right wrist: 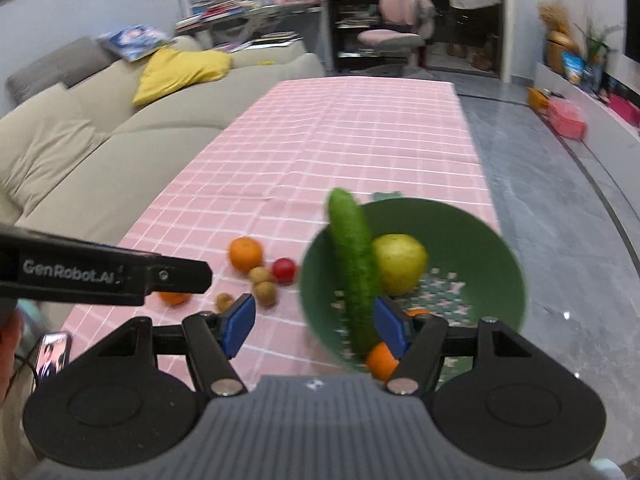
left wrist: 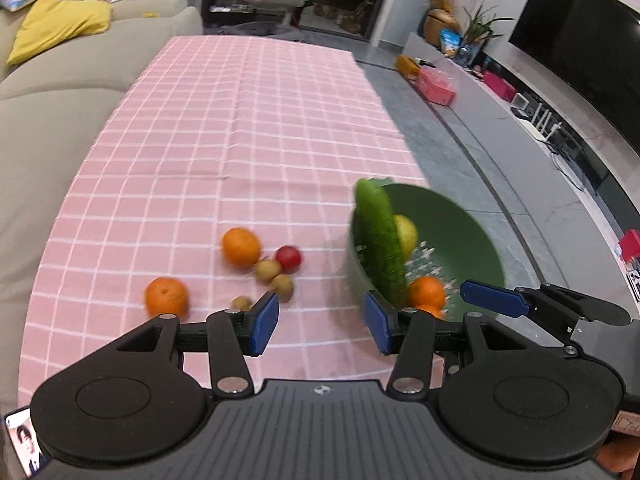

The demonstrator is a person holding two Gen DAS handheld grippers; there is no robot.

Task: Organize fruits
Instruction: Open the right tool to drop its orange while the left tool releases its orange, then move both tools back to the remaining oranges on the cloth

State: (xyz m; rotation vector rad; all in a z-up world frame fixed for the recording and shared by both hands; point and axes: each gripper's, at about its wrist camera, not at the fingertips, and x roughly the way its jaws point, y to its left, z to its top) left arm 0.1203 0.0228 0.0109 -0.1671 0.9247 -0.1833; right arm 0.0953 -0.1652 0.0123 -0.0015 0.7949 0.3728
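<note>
Both claws hang above the near end of the table (left wrist: 240,120), the left gripper (left wrist: 322,322) and the right gripper (right wrist: 316,326) each standing about half wide with nothing between the pads. The green bowl (right wrist: 480,240) sits at the table's right edge, holding a cucumber (right wrist: 354,260) propped on its rim, a yellow-green fruit (right wrist: 400,262), perhaps a pear, and oranges (left wrist: 427,291). Two more oranges (left wrist: 240,246), a red fruit (left wrist: 289,258) and small brown fruits (left wrist: 267,272) lie loose to the bowl's left.
</note>
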